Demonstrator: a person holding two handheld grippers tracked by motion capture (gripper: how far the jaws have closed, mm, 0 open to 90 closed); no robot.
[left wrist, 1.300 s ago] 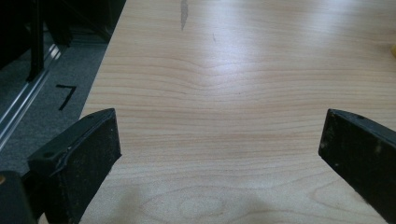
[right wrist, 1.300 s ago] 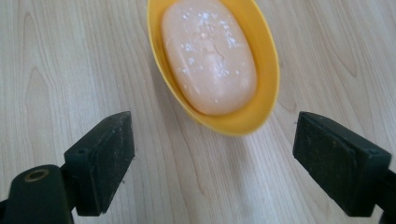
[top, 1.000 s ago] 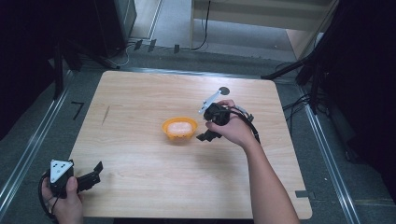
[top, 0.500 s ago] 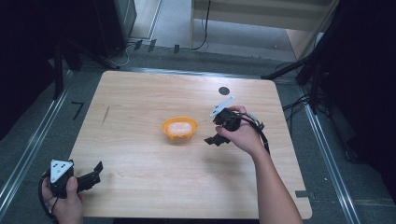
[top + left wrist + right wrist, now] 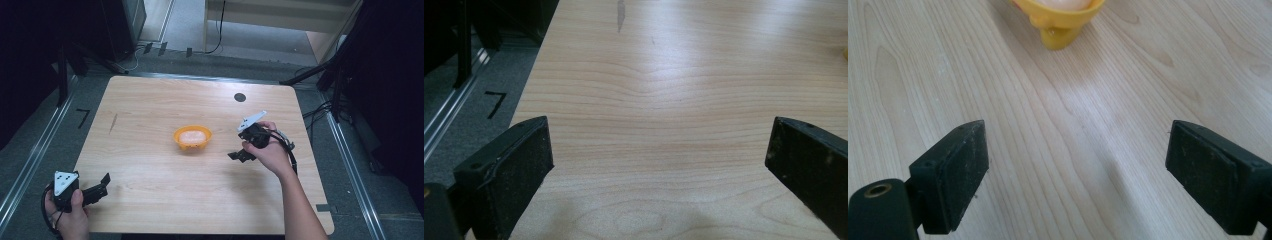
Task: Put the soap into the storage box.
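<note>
An orange bowl [image 5: 192, 137] with a pale pinkish lump inside stands near the middle of the wooden table [image 5: 150, 110]. My right gripper [image 5: 240, 155] hovers a short way to the bowl's right, jaws wide open and empty, pointing toward it. In the right gripper view the bowl [image 5: 1060, 20] sits at the top edge, ahead of the open gripper [image 5: 1075, 170]. My left gripper [image 5: 102, 182] rests at the table's near left corner, open and empty. The left gripper view has bare wood between its spread gripper [image 5: 659, 165] jaws.
A small black disc [image 5: 240, 97] is set in the tabletop at the back right. A dark streak [image 5: 113, 123] marks the wood at the left. Metal rails [image 5: 30, 165] and grey floor flank the table. Cables [image 5: 320, 110] lie off the right edge.
My right gripper has drawn back to the right and toward the near side, away from the bowl. The left gripper has stayed where it was.
</note>
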